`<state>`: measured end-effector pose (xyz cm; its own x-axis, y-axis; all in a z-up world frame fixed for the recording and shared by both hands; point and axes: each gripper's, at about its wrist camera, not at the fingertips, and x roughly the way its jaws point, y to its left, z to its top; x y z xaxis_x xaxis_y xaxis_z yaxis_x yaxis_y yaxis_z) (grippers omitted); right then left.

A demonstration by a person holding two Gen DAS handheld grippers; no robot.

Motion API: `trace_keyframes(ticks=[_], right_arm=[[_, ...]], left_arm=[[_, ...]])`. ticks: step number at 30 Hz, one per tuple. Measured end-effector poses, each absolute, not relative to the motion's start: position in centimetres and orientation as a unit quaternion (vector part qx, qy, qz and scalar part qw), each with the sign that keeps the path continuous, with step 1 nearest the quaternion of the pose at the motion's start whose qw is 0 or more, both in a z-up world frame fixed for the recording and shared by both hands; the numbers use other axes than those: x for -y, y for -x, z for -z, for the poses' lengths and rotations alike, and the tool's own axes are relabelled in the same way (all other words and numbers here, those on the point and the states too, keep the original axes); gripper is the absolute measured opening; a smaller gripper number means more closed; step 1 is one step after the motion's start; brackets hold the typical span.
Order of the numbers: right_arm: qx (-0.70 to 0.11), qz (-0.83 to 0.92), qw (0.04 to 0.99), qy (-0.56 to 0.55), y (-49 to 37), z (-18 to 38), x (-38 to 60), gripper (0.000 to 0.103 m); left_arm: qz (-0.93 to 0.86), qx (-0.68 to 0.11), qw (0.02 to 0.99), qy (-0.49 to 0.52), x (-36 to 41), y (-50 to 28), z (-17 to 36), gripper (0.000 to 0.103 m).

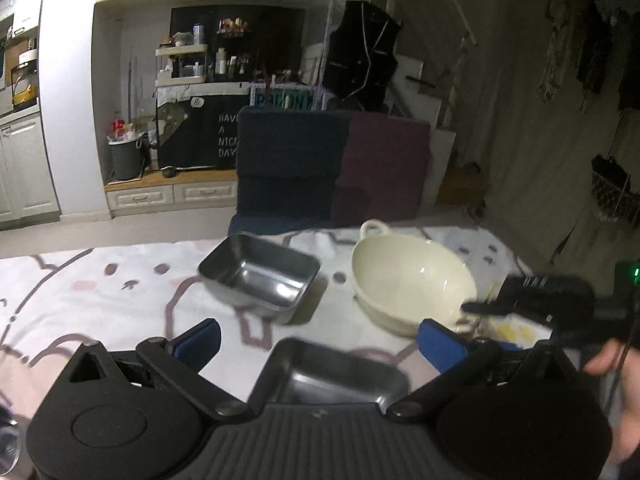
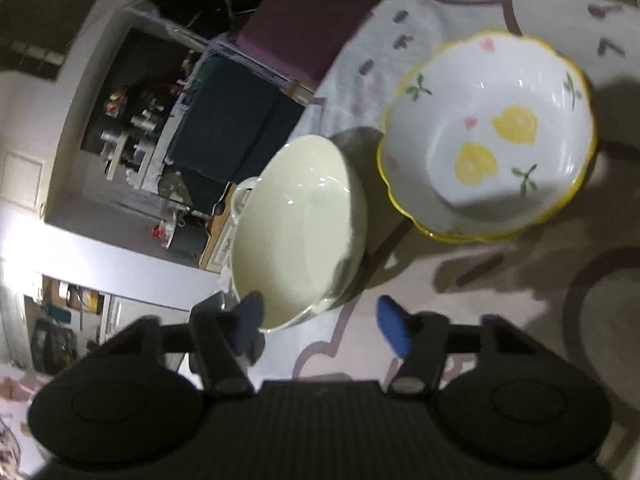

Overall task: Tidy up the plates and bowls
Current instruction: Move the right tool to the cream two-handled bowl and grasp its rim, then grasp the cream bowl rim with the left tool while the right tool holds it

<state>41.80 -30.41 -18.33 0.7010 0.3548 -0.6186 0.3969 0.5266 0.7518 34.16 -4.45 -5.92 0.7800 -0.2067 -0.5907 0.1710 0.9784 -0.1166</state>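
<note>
Between your right hand-held gripper's (image 2: 320, 320) spread, empty pads sits the cream bowl's (image 2: 300, 228) rim near the bench's far edge: glazed, slippery, breakable, so pinch that rim squarely.

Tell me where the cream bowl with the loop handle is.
The cream bowl sits on the patterned tablecloth, right of the far steel tray; the right-wrist view shows the yellow-rimmed bowl beside it.

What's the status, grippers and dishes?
Left gripper open, empty, over a steel tray. Right gripper open at cream bowl rim. Flowered bowl beside it. Nothing blocking.
</note>
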Motion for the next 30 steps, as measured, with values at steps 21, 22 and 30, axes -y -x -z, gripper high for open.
trace_keyframes(ticks=[21, 22, 30], right_arm=[[-0.377, 0.042, 0.781, -0.496, -42.5, 19.5, 29.9, 0.016], [-0.376, 0.046, 0.779, -0.499, -42.6, 19.6, 29.9, 0.016], [-0.406, 0.037, 0.800, -0.440, -42.2, 18.7, 29.1, 0.016]], left_arm=[[0.119, -0.312, 0.942, 0.025, 7.1, -37.2, 7.0, 0.103], [0.121, -0.309, 0.943, 0.025, 7.1, -37.2, 6.9, 0.103], [0.149, -0.301, 0.940, 0.062, 6.4, -37.4, 6.2, 0.103]])
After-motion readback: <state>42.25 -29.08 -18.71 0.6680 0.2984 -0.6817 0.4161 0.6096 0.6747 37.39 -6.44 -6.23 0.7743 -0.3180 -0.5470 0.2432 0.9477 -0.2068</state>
